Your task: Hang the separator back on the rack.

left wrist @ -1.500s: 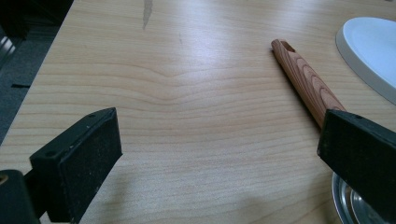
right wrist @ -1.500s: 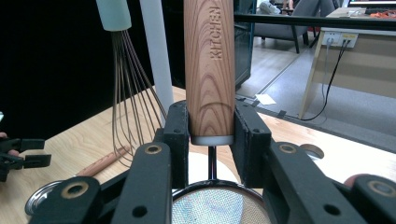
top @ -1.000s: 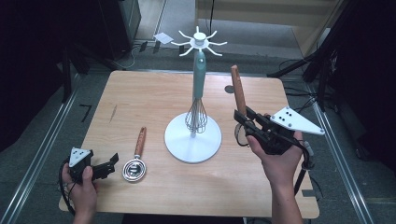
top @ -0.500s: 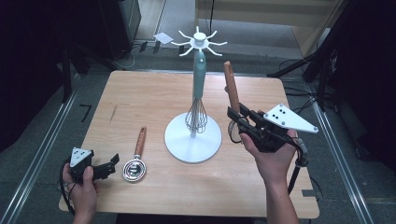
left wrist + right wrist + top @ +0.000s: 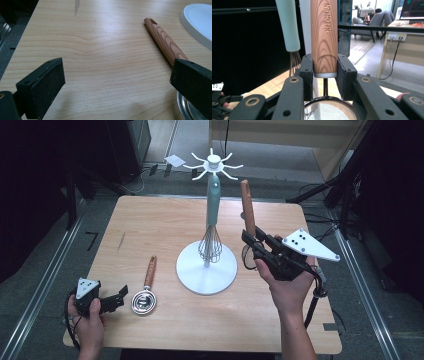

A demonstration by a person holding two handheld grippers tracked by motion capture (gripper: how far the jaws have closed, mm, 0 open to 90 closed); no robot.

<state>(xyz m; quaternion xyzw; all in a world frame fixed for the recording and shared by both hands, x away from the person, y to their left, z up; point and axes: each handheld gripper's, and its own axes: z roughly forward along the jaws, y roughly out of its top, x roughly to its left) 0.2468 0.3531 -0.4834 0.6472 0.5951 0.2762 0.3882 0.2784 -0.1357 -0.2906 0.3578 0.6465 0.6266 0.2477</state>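
Observation:
My right gripper (image 5: 251,240) is shut on the wooden handle (image 5: 247,210) of a mesh strainer and holds it upright, just right of the white hook stand (image 5: 206,268). In the right gripper view the pads (image 5: 307,72) clamp the handle (image 5: 324,37) near its lower end, with the mesh (image 5: 328,110) below them. A whisk (image 5: 210,245) with a teal handle (image 5: 288,25) hangs on the stand. My left gripper (image 5: 119,297) rests open at the table's front left corner. Its jaws (image 5: 117,72) are wide apart over bare wood. A second wooden-handled metal utensil (image 5: 145,290) lies just beside it.
The stand's hook crown (image 5: 213,164) rises above the table (image 5: 165,225). Its white base (image 5: 200,22) lies beyond the loose utensil's handle (image 5: 165,41). Cables and black stands line the floor at the right, metal rails at the left.
My right gripper has shifted slightly left towards the stand, carrying the strainer upright with its handle a little higher. The left gripper has not moved.

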